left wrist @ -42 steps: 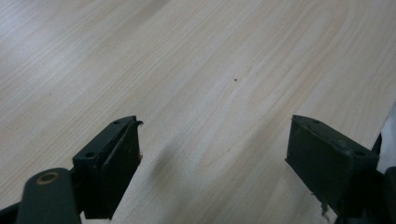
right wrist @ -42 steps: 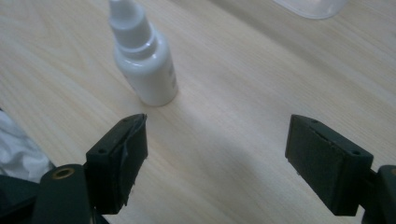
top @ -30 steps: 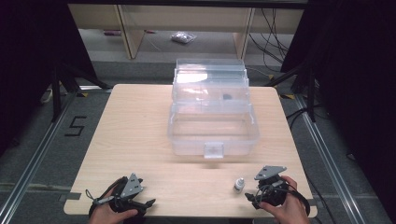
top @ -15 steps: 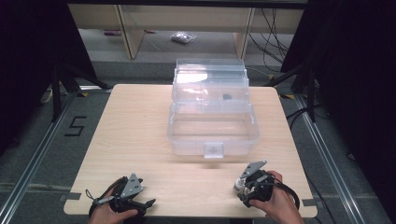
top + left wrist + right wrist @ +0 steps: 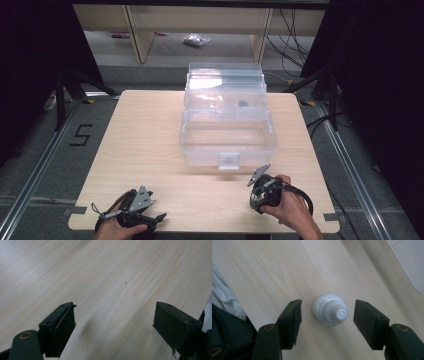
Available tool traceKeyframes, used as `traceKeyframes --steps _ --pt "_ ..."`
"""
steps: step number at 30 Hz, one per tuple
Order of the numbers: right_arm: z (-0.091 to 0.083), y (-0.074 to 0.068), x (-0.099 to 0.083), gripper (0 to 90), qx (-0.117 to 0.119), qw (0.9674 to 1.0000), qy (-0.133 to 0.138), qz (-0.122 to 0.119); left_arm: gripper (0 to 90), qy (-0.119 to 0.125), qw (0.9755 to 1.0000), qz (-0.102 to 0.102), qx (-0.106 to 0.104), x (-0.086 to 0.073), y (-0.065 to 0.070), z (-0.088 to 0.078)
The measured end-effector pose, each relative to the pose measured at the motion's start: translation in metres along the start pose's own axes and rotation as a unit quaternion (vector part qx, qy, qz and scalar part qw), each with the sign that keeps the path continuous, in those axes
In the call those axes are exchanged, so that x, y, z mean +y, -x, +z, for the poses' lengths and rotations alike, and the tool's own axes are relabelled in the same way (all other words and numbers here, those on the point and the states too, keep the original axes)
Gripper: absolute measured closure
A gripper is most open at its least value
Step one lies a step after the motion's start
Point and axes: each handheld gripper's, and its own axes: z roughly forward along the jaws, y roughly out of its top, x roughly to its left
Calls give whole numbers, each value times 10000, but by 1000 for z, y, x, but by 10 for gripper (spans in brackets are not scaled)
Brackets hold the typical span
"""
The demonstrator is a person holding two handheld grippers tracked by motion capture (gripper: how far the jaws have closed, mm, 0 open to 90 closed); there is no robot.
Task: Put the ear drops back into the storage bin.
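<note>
Straddling the white bottle (image 5: pixel 330 310) now, right gripper (image 5: pixel 327 310) fingers narrowing, untouching (left gripper (image 5: pixel 113 323) gaping, empty)

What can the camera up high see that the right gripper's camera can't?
The high view alone takes in the whole clear plastic box with its lid up, the left gripper and both hands. The right gripper view alone shows a small white bottle standing between that gripper's jaws, a gap on each side; the jaws have just been closing. Both views share the wooden table, a bit of the box, and the right gripper.
</note>
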Motion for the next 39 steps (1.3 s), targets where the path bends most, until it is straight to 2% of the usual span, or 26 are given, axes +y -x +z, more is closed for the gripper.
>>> traceKeyframes --steps 8,18,19,24,25,28,30,34,35,38,39 --pt "5 0 7 496 102 9995 -227 -176 170 -4 10000 -5 4 0 0 0" --pt "9 1 13 558 144 9981 -457 -389 170 -22 10000 6 17 0 0 0" --pt "9 0 14 565 116 9982 -492 -331 170 -18 10000 3 16 0 0 0" --pt "10 2 15 594 184 9972 -555 -466 170 -27 10000 3 16 0 0 0" --pt "9 1 15 598 170 9973 -628 -351 170 -28 10000 3 16 0 0 0" --pt "7 1 16 601 184 9977 -499 -430 170 -17 10000 -13 17 0 0 0" --pt "6 1 17 601 222 9972 -566 -423 170 -13 10000 -13 19 0 0 0" --pt "3 4 16 602 160 9978 -436 -473 170 -17 10000 -49 19 0 0 0" --pt "1 3 15 601 65 9988 -346 -350 170 -15 10000 -95 19 0 1 0" --pt "-4 5 16 601 74 9989 -257 -389 170 -15 10000 -87 23 0 0 0" --pt "-6 6 16 602 69 9991 -264 -315 170 -18 10000 -88 16 0 0 0"
